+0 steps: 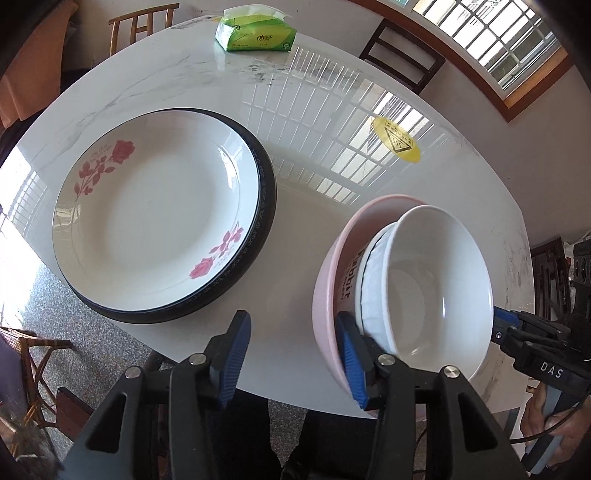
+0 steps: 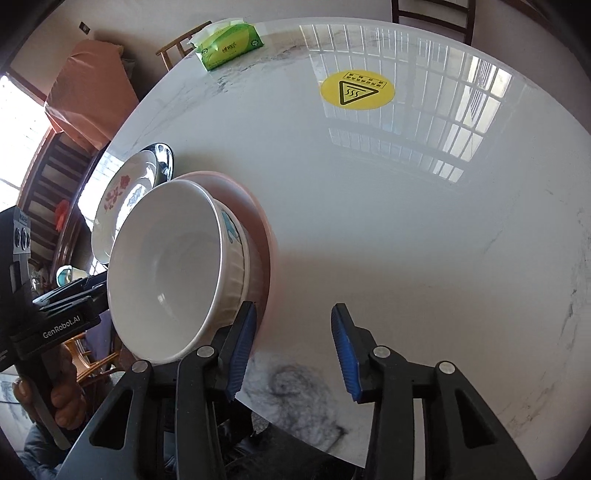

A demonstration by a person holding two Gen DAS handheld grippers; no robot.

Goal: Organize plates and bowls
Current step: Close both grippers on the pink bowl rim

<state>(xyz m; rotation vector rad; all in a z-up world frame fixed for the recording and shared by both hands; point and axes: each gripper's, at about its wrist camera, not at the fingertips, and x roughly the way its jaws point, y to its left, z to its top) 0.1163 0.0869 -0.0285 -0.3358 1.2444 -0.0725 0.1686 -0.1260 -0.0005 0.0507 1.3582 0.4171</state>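
A white plate with red roses point(image 1: 155, 218) lies on a black plate point(image 1: 267, 192) at the table's left. Near the front edge stands a pink bowl point(image 1: 327, 280) holding a ribbed white bowl point(image 1: 371, 295) and, inside that, a plain white bowl point(image 1: 439, 280). My left gripper point(image 1: 293, 350) is open; its right finger touches the pink bowl's near left side. My right gripper point(image 2: 293, 343) is open too, its left finger against the right side of the bowl stack point(image 2: 173, 269). Nothing lies between either pair of fingers. The plates point(image 2: 122, 199) show behind the bowls.
A white marble table point(image 2: 406, 221) carries a green tissue pack point(image 1: 256, 31) at the far edge and a yellow warning sticker point(image 2: 356, 89). Wooden chairs point(image 1: 404, 55) stand around it. A hand point(image 2: 62, 398) holds the left gripper's handle.
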